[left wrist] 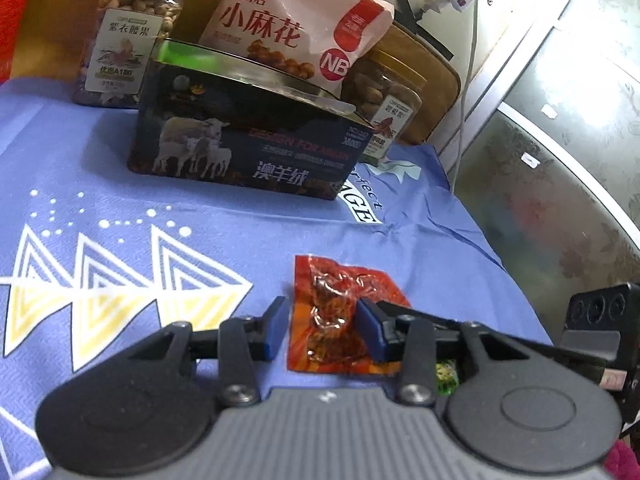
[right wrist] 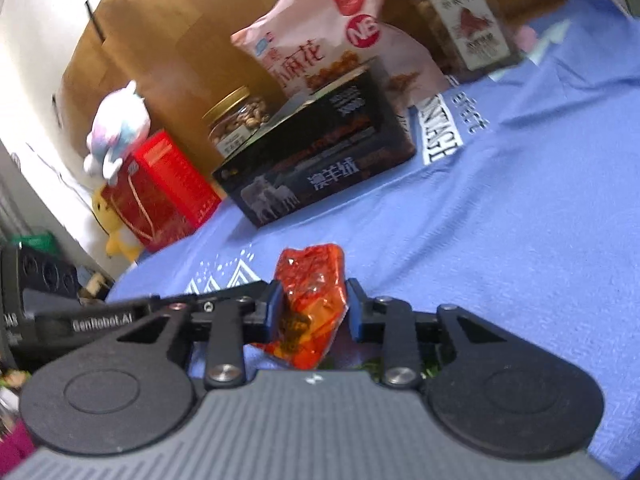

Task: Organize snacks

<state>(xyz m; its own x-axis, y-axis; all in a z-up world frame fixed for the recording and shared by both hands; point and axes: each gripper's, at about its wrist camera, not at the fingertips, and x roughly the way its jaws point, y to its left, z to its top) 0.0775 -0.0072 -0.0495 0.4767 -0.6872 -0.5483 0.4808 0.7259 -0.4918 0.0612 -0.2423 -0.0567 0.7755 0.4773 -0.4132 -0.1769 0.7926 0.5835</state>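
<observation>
Pinching a crumpled red snack packet (right wrist: 310,312), the right tool (right wrist: 312,310) grips slippery film that could slide free; the left tool (left wrist: 322,330) stands spread around another packet (left wrist: 340,312).

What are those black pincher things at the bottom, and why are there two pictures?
A person holds a pincher tool in each hand; a small camera on each looks along its two fingers. One picture is from the left tool, the other from the right tool. On the blue cloth stand a dark box with sheep, a pink snack bag and nut jars. The right tool pinches a crumpled red packet. The left tool is open around a flat red packet lying on the cloth.
</observation>
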